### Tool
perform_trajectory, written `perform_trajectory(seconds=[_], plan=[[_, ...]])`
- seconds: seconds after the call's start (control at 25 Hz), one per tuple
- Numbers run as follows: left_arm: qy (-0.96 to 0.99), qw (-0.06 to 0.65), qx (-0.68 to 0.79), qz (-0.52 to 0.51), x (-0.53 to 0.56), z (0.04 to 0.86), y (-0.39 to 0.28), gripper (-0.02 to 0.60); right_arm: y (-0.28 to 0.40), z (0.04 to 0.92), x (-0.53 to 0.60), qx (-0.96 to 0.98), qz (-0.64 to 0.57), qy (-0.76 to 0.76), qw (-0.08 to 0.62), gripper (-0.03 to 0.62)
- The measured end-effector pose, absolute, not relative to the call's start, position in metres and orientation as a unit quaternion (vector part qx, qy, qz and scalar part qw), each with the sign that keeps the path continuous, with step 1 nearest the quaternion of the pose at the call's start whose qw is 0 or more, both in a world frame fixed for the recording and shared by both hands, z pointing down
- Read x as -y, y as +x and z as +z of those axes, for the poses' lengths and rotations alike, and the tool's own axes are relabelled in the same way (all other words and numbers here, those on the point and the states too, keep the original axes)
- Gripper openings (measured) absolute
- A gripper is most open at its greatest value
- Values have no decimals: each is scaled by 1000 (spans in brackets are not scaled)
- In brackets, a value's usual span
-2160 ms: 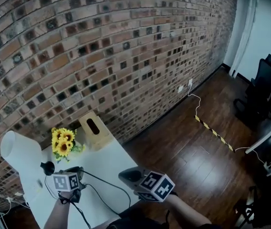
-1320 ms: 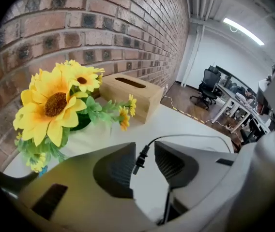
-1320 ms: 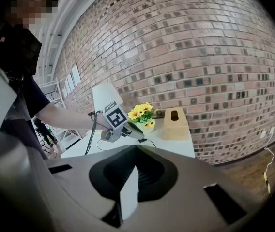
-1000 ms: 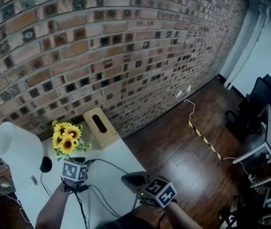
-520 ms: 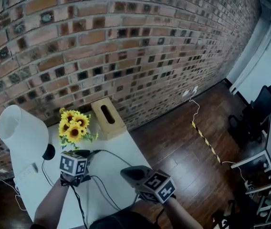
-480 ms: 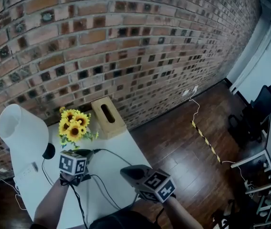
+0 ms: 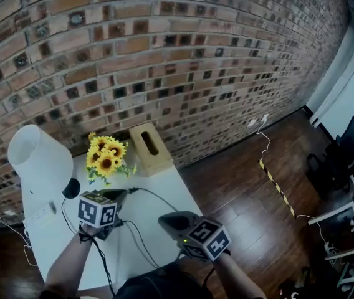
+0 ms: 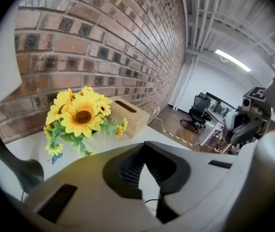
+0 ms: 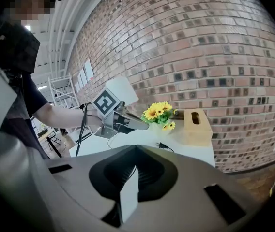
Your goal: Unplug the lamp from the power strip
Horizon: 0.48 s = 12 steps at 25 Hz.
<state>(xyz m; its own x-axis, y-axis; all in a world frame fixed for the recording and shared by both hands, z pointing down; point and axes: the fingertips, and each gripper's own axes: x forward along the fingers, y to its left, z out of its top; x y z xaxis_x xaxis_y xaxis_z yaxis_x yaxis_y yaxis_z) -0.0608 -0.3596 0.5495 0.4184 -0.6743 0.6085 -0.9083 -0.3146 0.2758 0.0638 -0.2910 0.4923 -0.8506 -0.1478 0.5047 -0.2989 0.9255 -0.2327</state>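
Plug (image 9: 161, 145): black, prongs bare, lying loose on the white table (image 7: 55, 245) just in front of the sunflowers (image 7: 106, 159). It is in no socket, and you hold it in neither tool.

Cord (image 7: 154, 195): trails from the plug across the tabletop toward your side.

Lamp (image 7: 38, 159): white shade, at the table's far left by the brick wall.

Power strip (image 7: 38, 217), as it appears: a white block at the left edge, well apart from the plug. It is too small to tell what its sockets hold.

Left gripper (image 7: 118, 195): jaws together on nothing, the tip hanging just over the cord's free end.

Right gripper (image 7: 172, 220): jaws together, empty, held off the table's near-right edge and well apart from the plug.

Wooden tissue box (image 7: 149, 148): against the wall, right of the flowers, untouched.

Change against the earlier views: your head has swung, so everything sits higher and further right in the head view. The layout itself barely differs. The cord's end lies by the left tip in each of them, and the right tool hangs in the same place.

Meaning for the task: you appear to have the unplugging done, with nothing left but to draw both tools clear.
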Motion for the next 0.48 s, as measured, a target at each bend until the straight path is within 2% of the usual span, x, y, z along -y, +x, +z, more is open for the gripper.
perform_trajectory(seconds=[0.48], plan=[[744,272,575,205,324,518,-58,3,81,476,275,965,132,45,222,3]])
